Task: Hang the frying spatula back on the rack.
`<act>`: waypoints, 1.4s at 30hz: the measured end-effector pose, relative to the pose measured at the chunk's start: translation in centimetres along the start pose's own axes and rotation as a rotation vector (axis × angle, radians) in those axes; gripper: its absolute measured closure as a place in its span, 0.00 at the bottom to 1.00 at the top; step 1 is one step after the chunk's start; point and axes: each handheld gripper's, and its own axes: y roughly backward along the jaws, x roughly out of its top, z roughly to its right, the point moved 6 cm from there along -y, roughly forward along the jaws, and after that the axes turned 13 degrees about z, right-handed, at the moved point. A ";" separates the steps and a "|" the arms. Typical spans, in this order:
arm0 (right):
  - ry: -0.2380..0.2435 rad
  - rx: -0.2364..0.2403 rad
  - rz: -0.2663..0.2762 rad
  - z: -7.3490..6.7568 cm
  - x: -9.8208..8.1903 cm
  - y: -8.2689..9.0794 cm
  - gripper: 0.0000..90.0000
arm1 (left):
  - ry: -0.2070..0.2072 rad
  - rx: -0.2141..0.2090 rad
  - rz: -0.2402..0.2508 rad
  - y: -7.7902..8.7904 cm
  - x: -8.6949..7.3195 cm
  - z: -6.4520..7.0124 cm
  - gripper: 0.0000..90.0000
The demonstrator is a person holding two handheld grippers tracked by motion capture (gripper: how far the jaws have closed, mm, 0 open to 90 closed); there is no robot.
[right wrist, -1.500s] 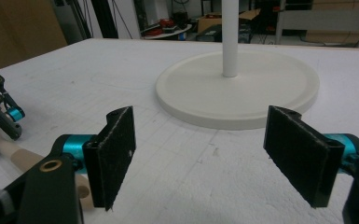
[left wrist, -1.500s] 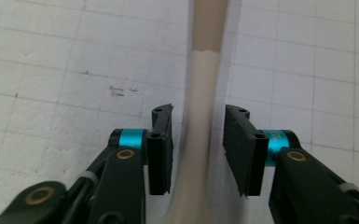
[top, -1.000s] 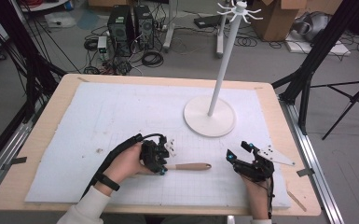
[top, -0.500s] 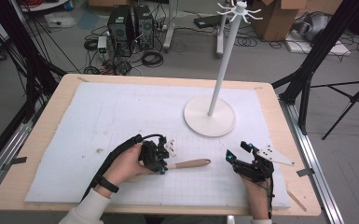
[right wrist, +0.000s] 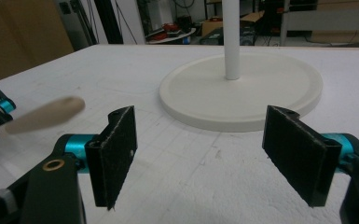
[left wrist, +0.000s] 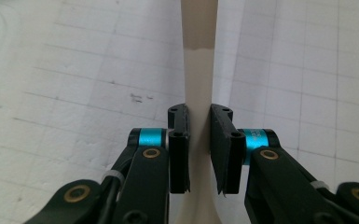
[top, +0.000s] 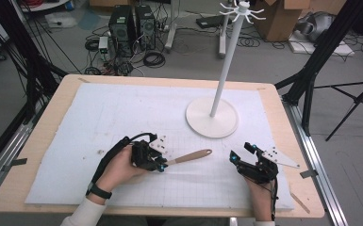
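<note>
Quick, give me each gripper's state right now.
Left gripper: closed, fingers clamped on the wooden-handled utensil.
Right gripper: open, holding nothing.

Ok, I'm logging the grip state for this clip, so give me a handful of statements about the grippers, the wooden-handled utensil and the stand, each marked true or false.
1. The left gripper is shut on the utensil. True.
2. The right gripper also holds the utensil. False: its jaws stand open with nothing between them.
3. The white stand lies tipped over on the mat. False: it stands upright on its round base.
4. The utensil's wooden handle end points toward the right gripper in the high view. True.
5. The utensil hangs from a hook at the top of the stand. False: it is low over the white mat, in the left gripper.
</note>
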 end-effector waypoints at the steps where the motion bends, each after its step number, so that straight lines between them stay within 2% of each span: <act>1: -0.001 0.000 0.001 0.0 0.0 0.0 0.28 | -0.001 0.007 0.013 0.3 0.2 0.0 0.86; 8: -0.006 0.000 0.003 0.0 0.0 0.0 0.28 | 0.005 0.072 0.141 3.0 1.2 -0.5 0.86; 12: -0.004 -0.001 0.002 0.0 0.0 0.0 0.28 | 0.019 0.118 0.237 4.1 1.9 -0.6 0.86; 18: -0.003 -0.001 0.003 0.0 0.0 0.0 0.28 | 0.029 0.167 0.333 5.1 2.6 -0.5 0.87; 20: -0.003 -0.001 0.001 0.0 0.0 0.1 0.28 | 0.015 0.201 0.369 5.5 2.8 -0.5 0.86; 23: -0.001 0.000 0.002 0.0 0.0 0.0 0.28 | 0.056 0.191 0.482 6.1 3.5 -0.3 0.86; 25: 0.001 0.002 0.003 0.0 0.0 0.0 0.28 | 0.057 0.185 0.534 6.5 4.0 -0.1 0.86; 29: 0.004 0.002 0.004 -0.1 0.0 0.0 0.28 | 0.066 0.166 0.617 7.0 4.7 0.2 0.86; 31: 0.015 0.007 -0.002 -0.2 0.0 0.0 0.28 | 0.053 0.176 0.651 7.2 4.9 0.3 0.86; 32: 0.018 0.006 -0.005 -0.3 -0.1 -0.1 0.28 | 0.059 0.159 0.662 7.2 5.0 0.3 0.86; 34: 0.019 0.007 -0.004 -0.3 -0.1 -0.1 0.28 | 0.060 0.160 0.682 7.3 5.2 0.3 0.86; 38: 0.009 0.010 -0.006 -0.3 -0.1 0.0 0.28 | 0.065 0.134 0.686 7.4 5.1 0.3 0.86; 42: -0.014 0.027 0.015 -0.4 0.4 0.1 0.30 | 0.061 0.138 0.684 7.4 5.2 0.3 0.86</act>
